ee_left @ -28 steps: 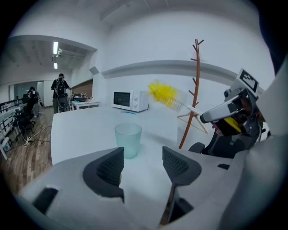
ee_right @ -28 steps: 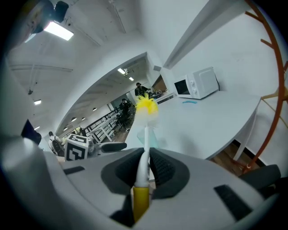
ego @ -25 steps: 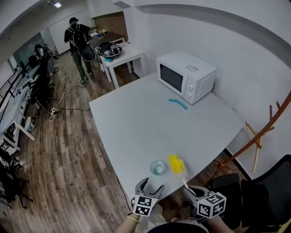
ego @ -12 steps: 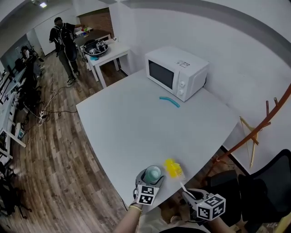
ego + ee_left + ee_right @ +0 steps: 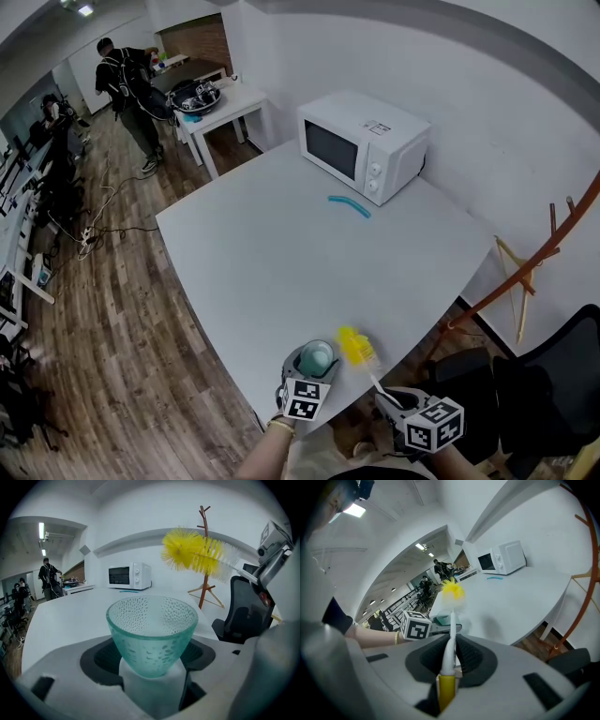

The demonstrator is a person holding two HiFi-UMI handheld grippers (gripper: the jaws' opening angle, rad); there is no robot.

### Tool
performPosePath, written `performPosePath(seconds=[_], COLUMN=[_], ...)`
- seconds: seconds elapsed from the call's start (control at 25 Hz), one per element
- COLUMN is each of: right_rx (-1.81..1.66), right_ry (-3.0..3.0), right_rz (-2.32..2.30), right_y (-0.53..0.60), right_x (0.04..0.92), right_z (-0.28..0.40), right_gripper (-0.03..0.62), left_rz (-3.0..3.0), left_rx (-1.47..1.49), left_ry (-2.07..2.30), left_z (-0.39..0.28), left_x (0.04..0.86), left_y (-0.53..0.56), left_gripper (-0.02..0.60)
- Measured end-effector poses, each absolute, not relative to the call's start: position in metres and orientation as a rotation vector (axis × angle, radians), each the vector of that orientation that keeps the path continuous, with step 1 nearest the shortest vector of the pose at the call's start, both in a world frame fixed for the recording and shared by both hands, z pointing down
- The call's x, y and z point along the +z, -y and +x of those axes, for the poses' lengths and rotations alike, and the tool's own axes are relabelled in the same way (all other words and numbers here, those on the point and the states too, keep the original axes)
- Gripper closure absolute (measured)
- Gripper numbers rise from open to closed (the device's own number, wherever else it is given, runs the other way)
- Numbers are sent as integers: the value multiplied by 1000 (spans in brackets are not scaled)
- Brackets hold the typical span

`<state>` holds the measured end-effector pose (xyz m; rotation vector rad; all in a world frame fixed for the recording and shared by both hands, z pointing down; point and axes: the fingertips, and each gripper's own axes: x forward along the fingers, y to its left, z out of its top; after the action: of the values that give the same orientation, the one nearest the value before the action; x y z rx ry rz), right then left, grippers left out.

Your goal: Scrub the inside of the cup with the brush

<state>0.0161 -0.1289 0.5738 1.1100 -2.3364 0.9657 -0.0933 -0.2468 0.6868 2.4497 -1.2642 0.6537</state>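
Note:
A pale green dimpled glass cup (image 5: 151, 631) stands upright near the front edge of the white table (image 5: 281, 253). My left gripper (image 5: 152, 667) is open around it, one jaw on each side of the cup's base with a gap to the pads. Its jaws have opened wider over the last moment. In the head view the cup (image 5: 316, 356) sits between the left gripper's (image 5: 314, 364) jaws. My right gripper (image 5: 449, 660) is shut on the white handle of a yellow-bristled brush (image 5: 452, 591). The brush head (image 5: 197, 552) hovers just right of the cup and above its rim, outside it.
A white microwave (image 5: 361, 145) stands at the table's far side with a blue strip (image 5: 349, 205) lying in front of it. A wooden coat rack (image 5: 525, 272) and a black chair (image 5: 553, 394) stand to the right. A person (image 5: 127, 80) stands far off.
My left gripper has moved forward from behind the cup until its jaws surround it. The right gripper and the brush have stayed in place. Over the last half second nothing has visibly moved.

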Motion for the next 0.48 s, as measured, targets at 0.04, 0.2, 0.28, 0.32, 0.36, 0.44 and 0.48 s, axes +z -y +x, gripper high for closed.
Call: performPosePath(seconds=[0.04, 0.2, 0.28, 0.32, 0.36, 0.44, 0.48], right_rx=[961, 930, 897, 879, 862, 833, 819], right_ry=[2339, 2347, 2351, 2354, 2358, 2371, 2377], right_rz=[1105, 1065, 1036, 1024, 1012, 987, 971], right_y=[129, 124, 120, 118, 116, 112, 109], right_x=[574, 572, 569, 568, 567, 564, 563], right_z=[16, 15, 16, 17, 18, 20, 20], right_gripper=[542, 541, 542, 542, 540, 541, 541], left_rz=[2451, 2454, 2458, 2460, 2460, 2458, 2455], left_rx=[650, 640, 643, 644, 644, 643, 643], left_ry=[1271, 1307, 1332, 1347, 1362, 1389, 1402], left_z=[-94, -98, -100, -101, -102, -103, -104], left_x=[686, 674, 665, 660, 655, 648, 644], left_y=[246, 242, 236, 232, 229, 219, 214], left_gripper=[210, 210, 210, 210, 210, 210, 210])
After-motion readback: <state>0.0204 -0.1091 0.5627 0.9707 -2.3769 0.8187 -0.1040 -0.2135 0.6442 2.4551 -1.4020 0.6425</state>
